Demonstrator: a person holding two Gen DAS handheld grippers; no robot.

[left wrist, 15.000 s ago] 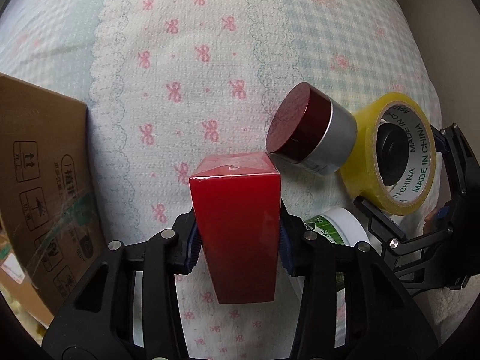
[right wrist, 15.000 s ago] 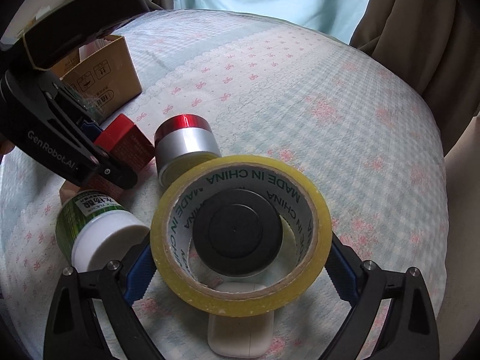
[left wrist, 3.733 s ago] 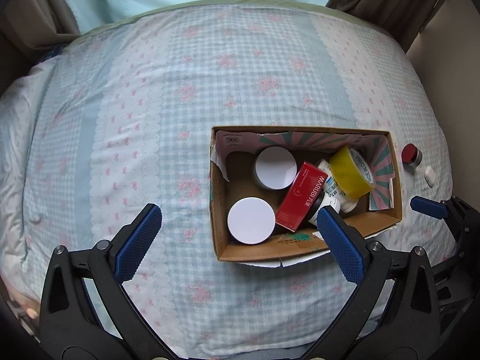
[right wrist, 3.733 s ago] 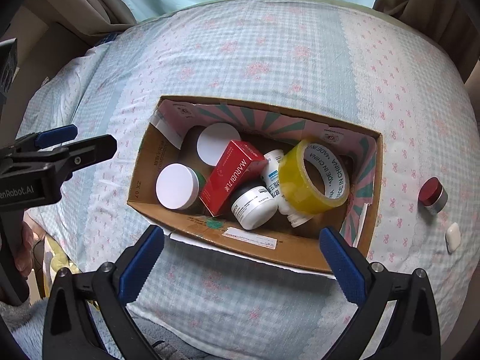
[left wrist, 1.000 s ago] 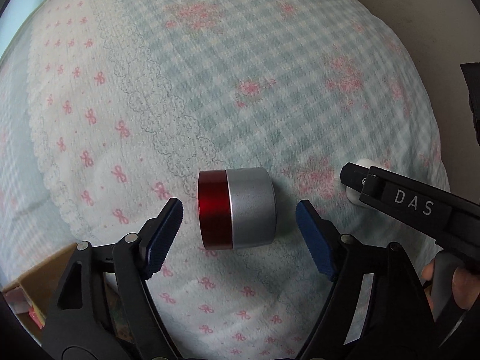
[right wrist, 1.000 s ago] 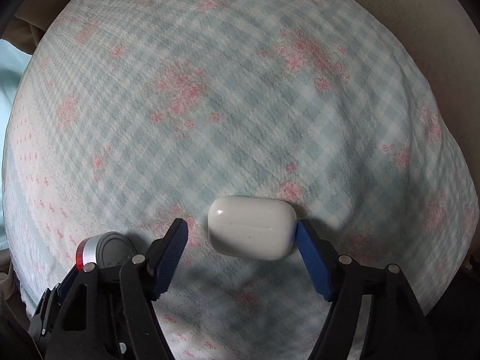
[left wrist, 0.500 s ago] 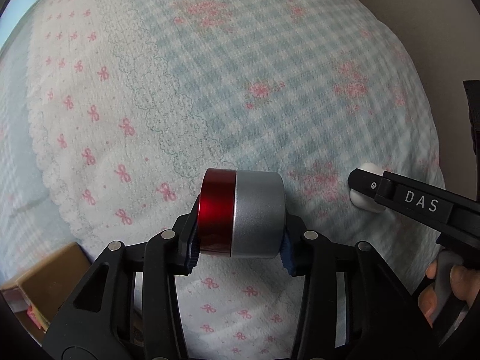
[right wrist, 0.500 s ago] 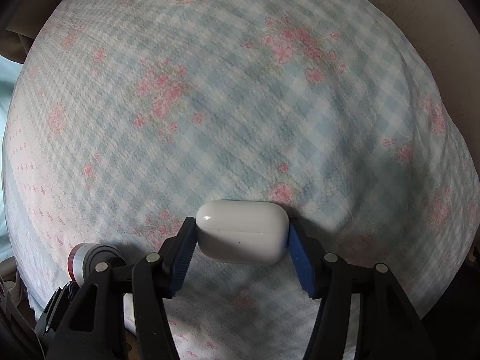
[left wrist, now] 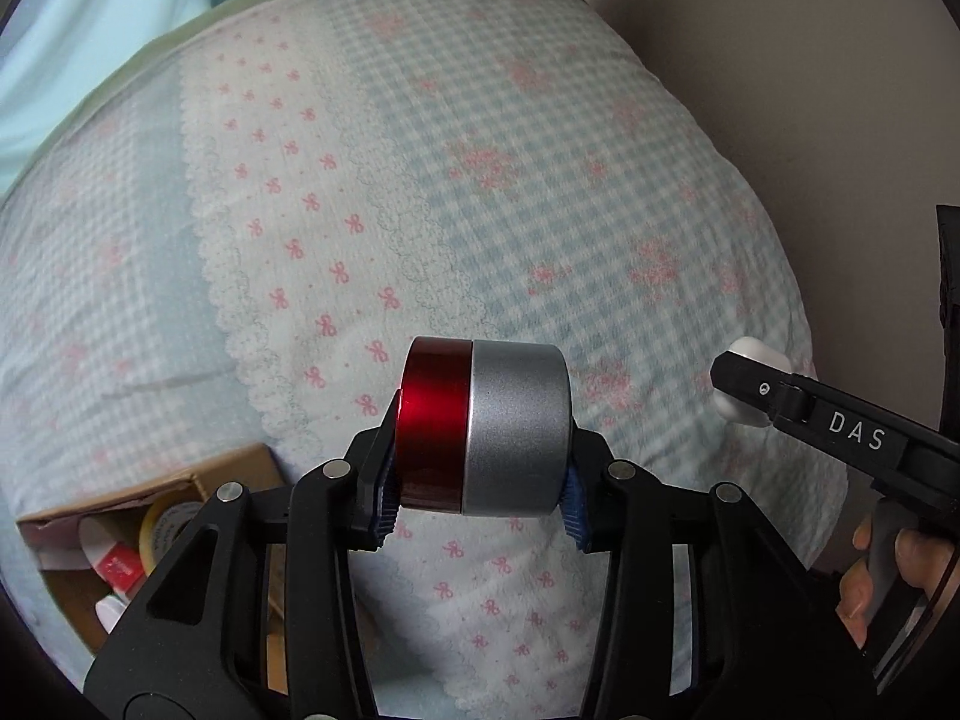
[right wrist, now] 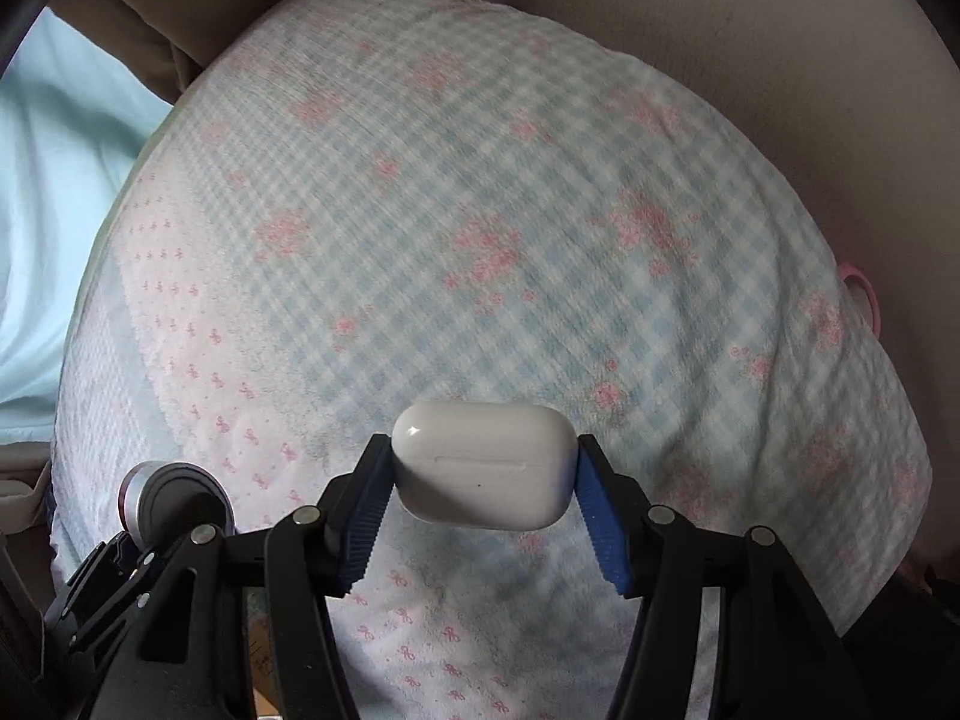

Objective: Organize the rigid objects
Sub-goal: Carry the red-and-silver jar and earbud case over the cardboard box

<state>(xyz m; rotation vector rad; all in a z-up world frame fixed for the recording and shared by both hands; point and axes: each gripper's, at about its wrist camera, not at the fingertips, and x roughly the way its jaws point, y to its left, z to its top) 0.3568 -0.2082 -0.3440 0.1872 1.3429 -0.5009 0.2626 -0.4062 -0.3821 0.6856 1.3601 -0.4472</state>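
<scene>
My left gripper (left wrist: 478, 483) is shut on a round jar with a red lid and silver body (left wrist: 486, 427), held on its side above the bedspread. In the right wrist view my right gripper (right wrist: 485, 501) is shut on a white earbud case (right wrist: 483, 463), lifted clear of the quilt. The same jar (right wrist: 171, 507) shows end-on at the lower left of that view, in the left gripper. The right gripper (left wrist: 747, 387) appears at the right of the left wrist view with the white case (left wrist: 757, 354) partly hidden behind its finger.
A cardboard box (left wrist: 180, 480) at the lower left holds a yellow tape roll (left wrist: 165, 522), a red carton (left wrist: 120, 567) and white jars. The checked quilt (right wrist: 480, 210) covers the bed. A beige wall (left wrist: 810, 90) lies right. A hand (left wrist: 882, 570) grips the right tool.
Both grippers closed on their objects, the left on the jar and the right on the white case, then rose off the quilt. The box has come into the left wrist view.
</scene>
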